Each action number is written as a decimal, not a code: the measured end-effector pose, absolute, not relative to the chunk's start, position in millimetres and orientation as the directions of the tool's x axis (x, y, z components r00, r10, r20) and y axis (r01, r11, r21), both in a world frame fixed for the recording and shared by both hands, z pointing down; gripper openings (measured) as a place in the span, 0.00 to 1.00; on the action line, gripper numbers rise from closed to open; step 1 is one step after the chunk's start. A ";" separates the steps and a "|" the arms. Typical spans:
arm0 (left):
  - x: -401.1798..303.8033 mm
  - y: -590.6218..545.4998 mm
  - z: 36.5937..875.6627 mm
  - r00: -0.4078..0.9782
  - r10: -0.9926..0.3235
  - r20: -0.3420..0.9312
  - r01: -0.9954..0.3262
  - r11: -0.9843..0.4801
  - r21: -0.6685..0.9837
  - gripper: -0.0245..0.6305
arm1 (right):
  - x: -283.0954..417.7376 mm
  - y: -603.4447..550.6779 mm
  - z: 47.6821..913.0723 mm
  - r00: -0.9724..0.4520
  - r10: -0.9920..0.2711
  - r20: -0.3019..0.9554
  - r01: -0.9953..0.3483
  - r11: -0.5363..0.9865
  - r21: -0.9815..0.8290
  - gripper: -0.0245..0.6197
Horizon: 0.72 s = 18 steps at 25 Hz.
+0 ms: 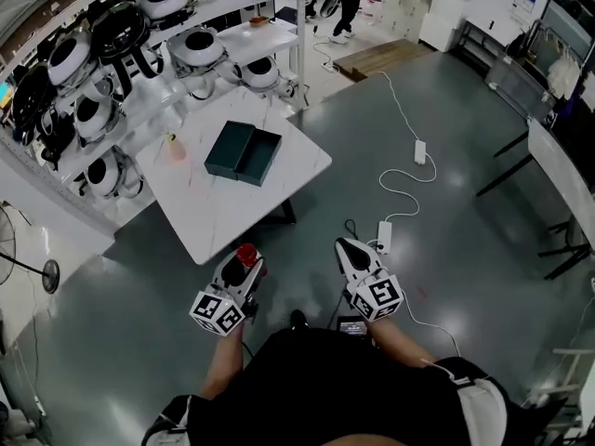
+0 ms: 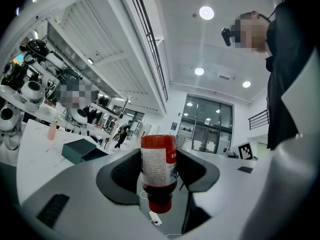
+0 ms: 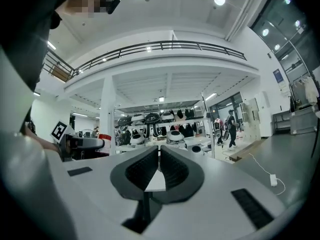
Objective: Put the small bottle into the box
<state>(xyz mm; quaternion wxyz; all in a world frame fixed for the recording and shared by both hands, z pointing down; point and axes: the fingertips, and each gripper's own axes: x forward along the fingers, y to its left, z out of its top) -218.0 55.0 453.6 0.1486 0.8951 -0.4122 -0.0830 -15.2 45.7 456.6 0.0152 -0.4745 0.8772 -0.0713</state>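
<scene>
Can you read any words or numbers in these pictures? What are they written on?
None can be read for sure.
On the small bottle: a label of tiny print, too blurred to read.
On the blue wall sign: too small to read.
On the marker cube: black-and-white squares only, no words.

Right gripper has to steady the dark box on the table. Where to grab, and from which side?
Likely the rim of its right-hand half, from above. The box lies open and flat on the table, so a thin upright wall, with one jaw inside and one outside, suits the right gripper.
</scene>
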 end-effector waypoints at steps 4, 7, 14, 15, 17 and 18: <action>-223.4 3.6 451.0 0.658 -0.752 -0.037 -0.697 -0.628 0.346 0.39 | -22.7 -6.8 449.0 -0.551 -0.833 0.038 -0.830 0.543 -0.127 0.10; -226.8 -28.0 451.4 0.671 -0.741 -0.033 -0.689 -0.639 0.342 0.39 | -26.1 -35.2 443.7 -0.545 -0.838 0.021 -0.834 0.539 -0.123 0.10; -238.8 -93.4 451.6 0.664 -0.748 -0.023 -0.691 -0.625 0.364 0.39 | -13.5 -89.1 445.9 -0.500 -0.865 0.036 -0.860 0.492 -0.131 0.10; -238.8 -100.4 453.7 0.664 -0.748 -0.018 -0.693 -0.623 0.362 0.39 | -9.6 -95.4 448.9 -0.493 -0.869 0.039 -0.864 0.485 -0.136 0.10; -237.6 -114.3 457.8 0.661 -0.750 -0.007 -0.699 -0.620 0.357 0.39 | -2.9 -109.3 455.9 -0.486 -0.873 0.044 -0.867 0.476 -0.147 0.10; -236.8 -122.0 459.3 0.658 -0.753 -0.003 -0.703 -0.615 0.356 0.39 | -0.4 -117.8 459.1 -0.487 -0.872 0.045 -0.866 0.476 -0.152 0.10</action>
